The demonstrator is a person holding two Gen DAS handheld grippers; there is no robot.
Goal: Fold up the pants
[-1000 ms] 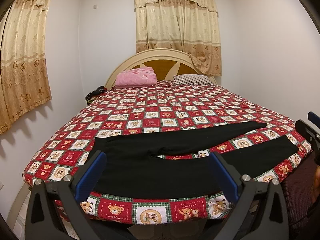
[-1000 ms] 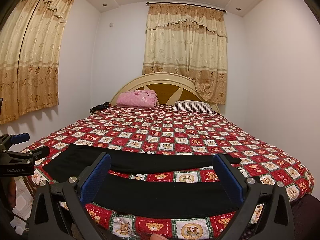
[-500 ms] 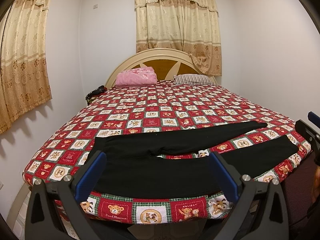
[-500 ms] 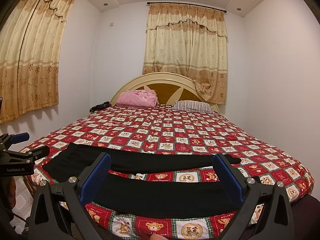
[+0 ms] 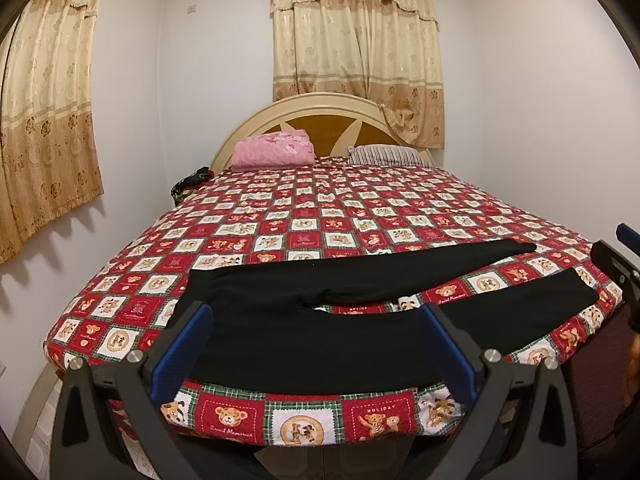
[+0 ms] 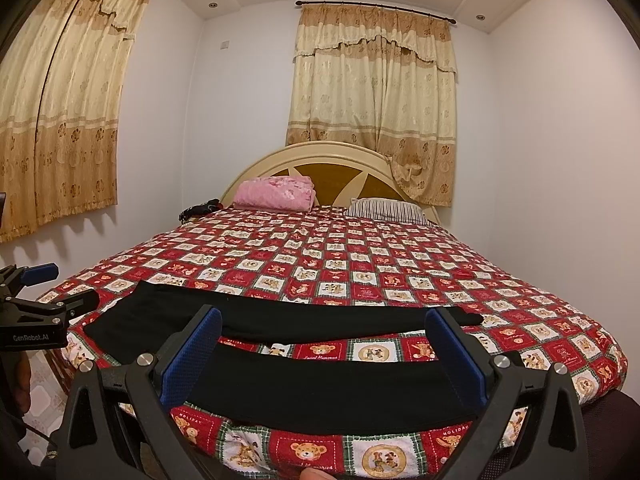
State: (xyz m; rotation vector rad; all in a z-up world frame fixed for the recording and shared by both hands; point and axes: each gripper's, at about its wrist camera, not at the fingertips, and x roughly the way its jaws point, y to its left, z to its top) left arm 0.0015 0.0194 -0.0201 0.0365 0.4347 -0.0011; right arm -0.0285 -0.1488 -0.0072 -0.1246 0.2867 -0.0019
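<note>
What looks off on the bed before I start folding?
The black pants lie flat with legs splayed in a V, bedspread showing between them. The back curtain is snagged on the headboard. Both grippers' jaws are open, holding nothing.

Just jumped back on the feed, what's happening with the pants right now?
Nothing is gripped yet. The black pants lie spread flat near the foot edge of the bed, waistband to the left, the two legs splayed apart toward the right. The left gripper hovers over the waist and hip end, the right gripper over the legs; both have their fingers wide open and hold no cloth. No fold has been made.
</note>
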